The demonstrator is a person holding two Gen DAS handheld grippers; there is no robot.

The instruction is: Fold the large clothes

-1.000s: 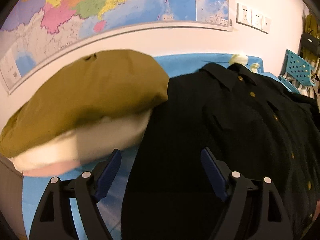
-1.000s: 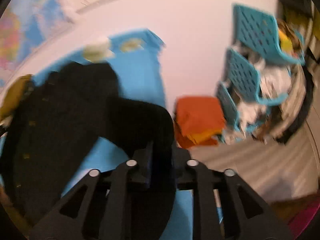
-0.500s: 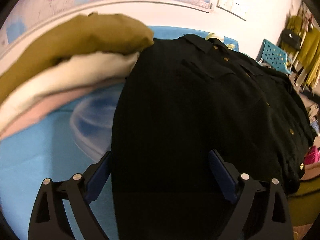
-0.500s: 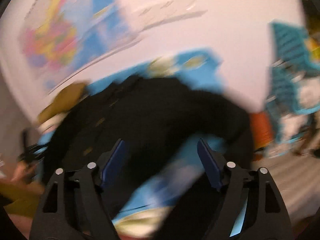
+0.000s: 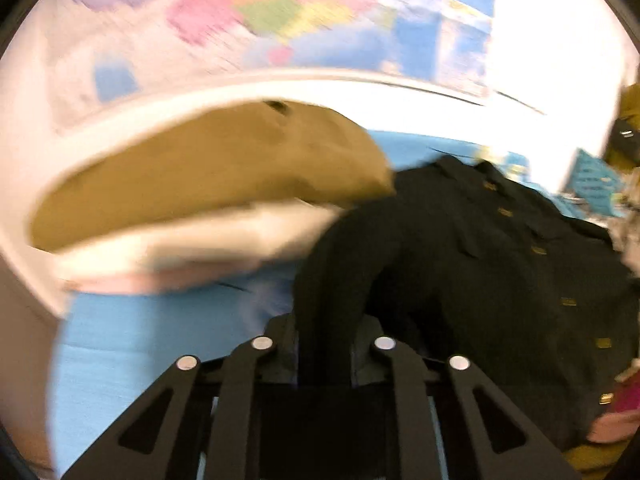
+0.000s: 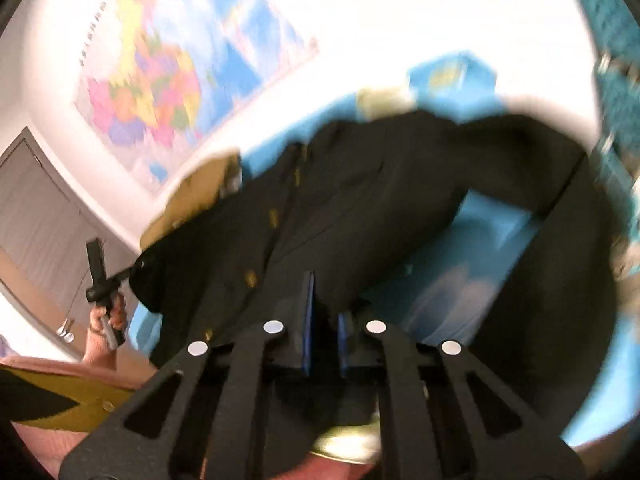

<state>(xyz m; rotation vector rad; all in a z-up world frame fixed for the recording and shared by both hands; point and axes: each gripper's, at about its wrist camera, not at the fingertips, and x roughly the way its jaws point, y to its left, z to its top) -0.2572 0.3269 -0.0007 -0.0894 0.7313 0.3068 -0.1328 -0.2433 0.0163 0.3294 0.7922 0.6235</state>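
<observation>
I've both grippers, left [image 5: 323, 354] & right [image 6: 324, 334], clamped on the black gold-buttoned shirt's [image 5: 500, 264] hem between jaws; next, carry hem fwd toward collar.

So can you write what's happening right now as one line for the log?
step: fold | left gripper: shut on black shirt | right gripper: shut on black shirt | surface: blue table | beside: folded pile

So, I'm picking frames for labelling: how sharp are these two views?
Left wrist view: wall map and folded pile smeared by motion, black shirt sharper. Right wrist view: blur throughout, worst at the edges; the shirt's buttons remain visible.
</observation>
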